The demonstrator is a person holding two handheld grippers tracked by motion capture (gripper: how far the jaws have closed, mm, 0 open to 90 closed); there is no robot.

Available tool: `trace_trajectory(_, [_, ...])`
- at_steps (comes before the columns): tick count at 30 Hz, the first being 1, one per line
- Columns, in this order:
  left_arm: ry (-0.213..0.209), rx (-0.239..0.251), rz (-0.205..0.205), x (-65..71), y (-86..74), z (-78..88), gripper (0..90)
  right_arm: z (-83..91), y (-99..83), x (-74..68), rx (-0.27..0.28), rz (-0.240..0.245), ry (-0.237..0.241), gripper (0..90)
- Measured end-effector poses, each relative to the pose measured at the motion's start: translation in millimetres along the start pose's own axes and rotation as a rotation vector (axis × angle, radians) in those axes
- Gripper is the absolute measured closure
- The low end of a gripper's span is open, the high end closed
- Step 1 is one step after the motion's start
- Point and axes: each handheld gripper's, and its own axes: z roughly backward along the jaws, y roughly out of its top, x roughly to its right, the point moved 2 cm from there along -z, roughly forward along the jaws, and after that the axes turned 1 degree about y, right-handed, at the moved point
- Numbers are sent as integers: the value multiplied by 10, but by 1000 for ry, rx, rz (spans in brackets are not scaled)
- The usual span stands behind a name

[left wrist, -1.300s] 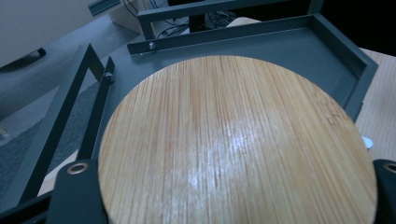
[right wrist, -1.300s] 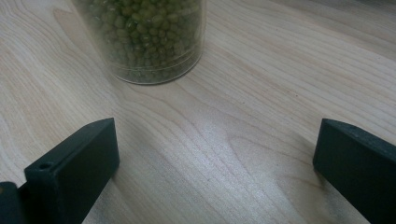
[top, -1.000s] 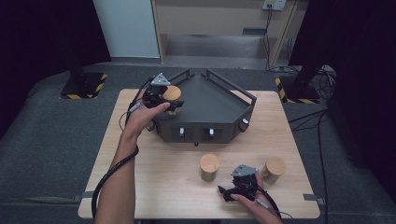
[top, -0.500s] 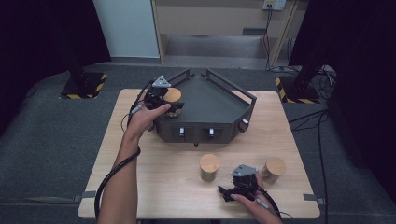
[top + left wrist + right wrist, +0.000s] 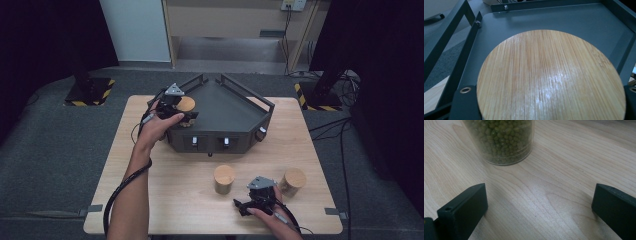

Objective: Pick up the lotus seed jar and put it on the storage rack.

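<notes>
Two jars (image 5: 224, 178) beside right tool (image 5: 246, 206)

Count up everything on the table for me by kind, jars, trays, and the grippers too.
Jars with bamboo lids: 3, one in the left gripper over the tray, two on the table
Dark trays: 1
Grippers: 2, with the right gripper
Total: 6

Bare forearms, black claws (image 5: 252, 202) — grey triangular plates, black cables
</notes>
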Motion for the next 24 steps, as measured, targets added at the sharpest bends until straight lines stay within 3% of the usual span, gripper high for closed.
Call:
trace_trajectory(8, [-13,5,34,-49,-31,-3,243,0,0,0,0,0,0,5])
trace_trajectory(18, [-17,-4,34,-60,-22,-3,238,0,0,0,0,0,0,5])
trace_trajectory(21, [4,-19,27,-25,-2,-5,127,0,0,0,0,0,0,5])
trace_trajectory(24, [20,-23,8,14,17,20,78,0,0,1,0,0,0,5])
